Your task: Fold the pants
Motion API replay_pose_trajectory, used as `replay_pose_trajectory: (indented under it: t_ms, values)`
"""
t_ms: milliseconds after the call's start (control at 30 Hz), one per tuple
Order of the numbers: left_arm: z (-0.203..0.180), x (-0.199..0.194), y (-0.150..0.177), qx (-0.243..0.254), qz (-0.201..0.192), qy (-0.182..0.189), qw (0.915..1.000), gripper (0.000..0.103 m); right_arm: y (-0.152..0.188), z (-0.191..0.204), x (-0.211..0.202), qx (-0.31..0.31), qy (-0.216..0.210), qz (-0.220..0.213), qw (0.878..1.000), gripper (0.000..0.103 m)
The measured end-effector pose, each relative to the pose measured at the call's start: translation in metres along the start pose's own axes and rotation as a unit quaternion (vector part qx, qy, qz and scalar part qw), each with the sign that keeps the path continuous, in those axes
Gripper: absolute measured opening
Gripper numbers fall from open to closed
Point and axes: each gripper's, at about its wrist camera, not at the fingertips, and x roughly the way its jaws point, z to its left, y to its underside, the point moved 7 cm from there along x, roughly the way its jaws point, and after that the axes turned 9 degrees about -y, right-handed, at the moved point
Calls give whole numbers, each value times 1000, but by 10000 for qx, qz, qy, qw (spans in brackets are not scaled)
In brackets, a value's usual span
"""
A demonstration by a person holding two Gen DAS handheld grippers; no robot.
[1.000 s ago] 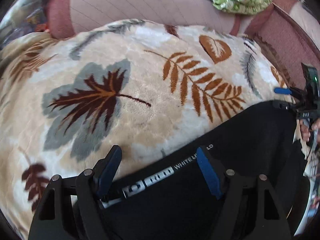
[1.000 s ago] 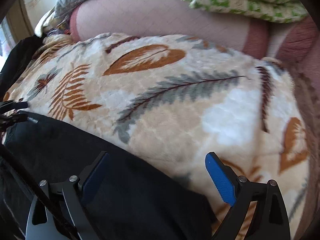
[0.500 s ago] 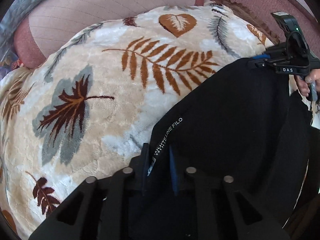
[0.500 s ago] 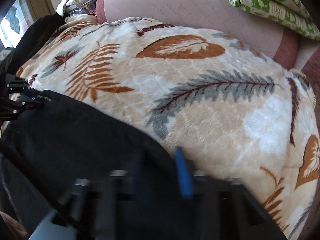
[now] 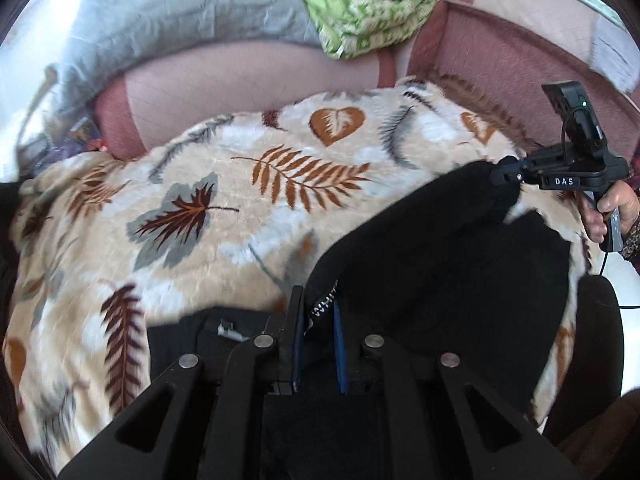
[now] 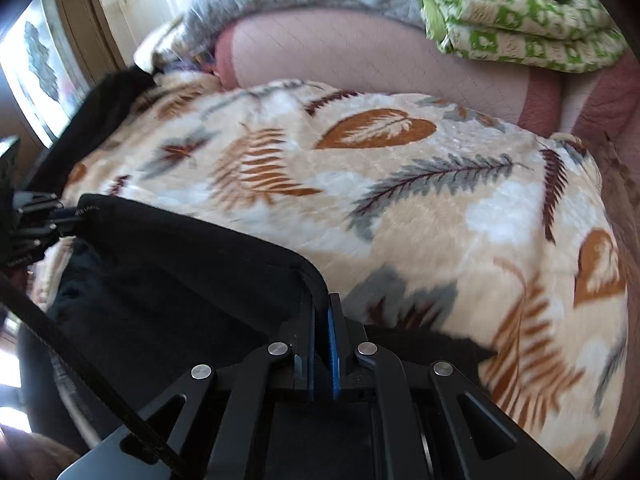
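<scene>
Black pants (image 5: 432,256) with a white-lettered waistband hang stretched between both grippers, lifted above a beige leaf-print blanket (image 5: 224,208). My left gripper (image 5: 316,312) is shut on one corner of the waistband. My right gripper (image 6: 322,312) is shut on the other corner of the pants (image 6: 180,272). In the left wrist view the right gripper (image 5: 504,172) shows at the right, pinching the cloth. In the right wrist view the left gripper (image 6: 60,216) shows at the far left, doing the same.
The blanket (image 6: 400,208) covers a pink sofa (image 5: 240,80). A folded green-and-white quilt (image 5: 368,4) and a grey quilt (image 5: 180,12) lie on the sofa back. A window (image 6: 36,64) stands at the left.
Both grippers went from open over the waistband to shut on it, then lifted it off the blanket, stretching the pants between them.
</scene>
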Motion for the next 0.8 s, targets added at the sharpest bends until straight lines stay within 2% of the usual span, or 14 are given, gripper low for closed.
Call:
replay_pose_trajectory:
  t_ms: [133,300,367,467,500,533,633,667,767,800]
  values:
    - [-20,-31,46,-220,3,34,9998,13,54,26,-25,251,-315,14,9992,6]
    - [-50,-39,118,-329,557,-80,9979,22,141,44,-30,621,-608,449,9952,6]
    - [-57,-41,137,-242,745,-277,9965,26,165,45,-30,727,-503,568,9945,9]
    - [-57,-55,152,-449,888,-224,9948,26,184,41,-38,882,-373,592,9936,20]
    - [-50,-64,154,-620,851,-233,9942,26,188,40,-43,1065,-348,619,9918,29]
    - [-46,-69,155,-727,812,-237,9938,26,191,37,-51,1167,-346,543,9911,38]
    - [-23,-87,159,-1254,701,-280,9892,28,192,19,-80,1465,-157,171,9889,48]
    - [-16,-92,158,-1415,639,-304,9874,30,191,11,-89,1554,-24,20,9878,49]
    - [2,-102,150,-1950,364,-333,9796,47,186,-15,-108,1857,324,-403,9812,51]
    - [6,-105,147,-2137,285,-298,9760,48,181,-26,-109,1950,387,-481,9789,51]
